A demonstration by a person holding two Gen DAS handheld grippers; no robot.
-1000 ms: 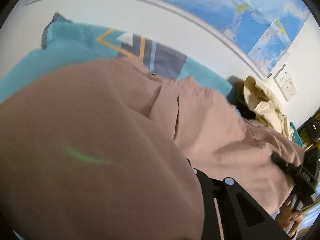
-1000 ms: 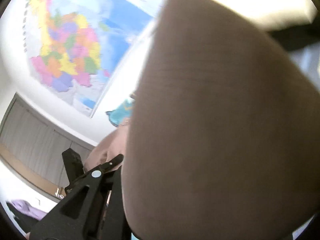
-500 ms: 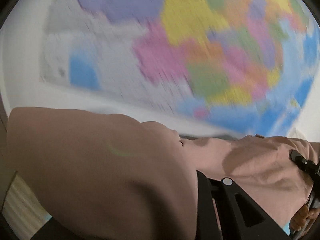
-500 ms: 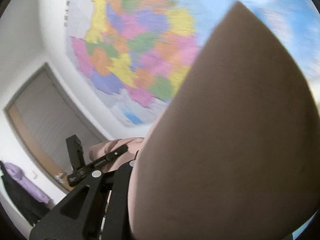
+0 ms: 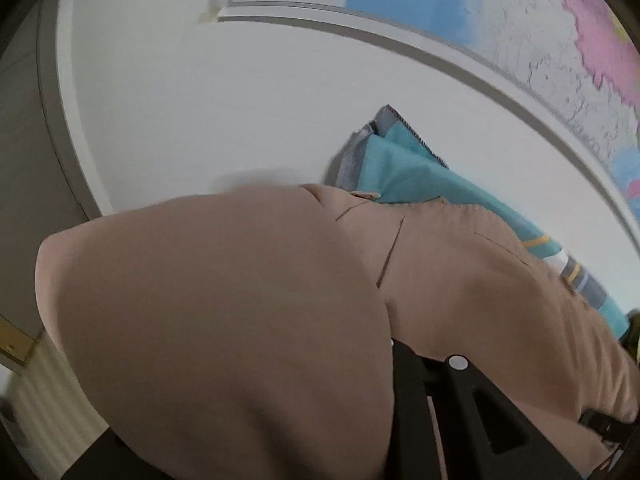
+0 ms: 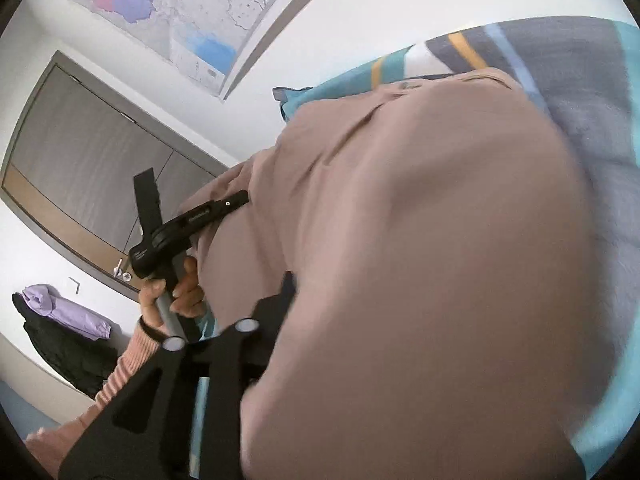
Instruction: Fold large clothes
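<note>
While both claws pinch one edge of the pink garment (image 5: 224,320), left claw (image 6: 192,216) and right claw (image 6: 276,320) closed on cloth, its length trails forward across the teal bedspread (image 5: 416,176), equally near both.

Both wrist views look upward, close behind pink garment (image 5: 224,320), sharing wall map (image 6: 168,12).

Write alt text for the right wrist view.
A pinkish-brown garment fills most of the frame, draped over the right gripper and stretching to the left gripper, held in a hand. Behind: teal bedding, a wall map, grey doors.
</note>
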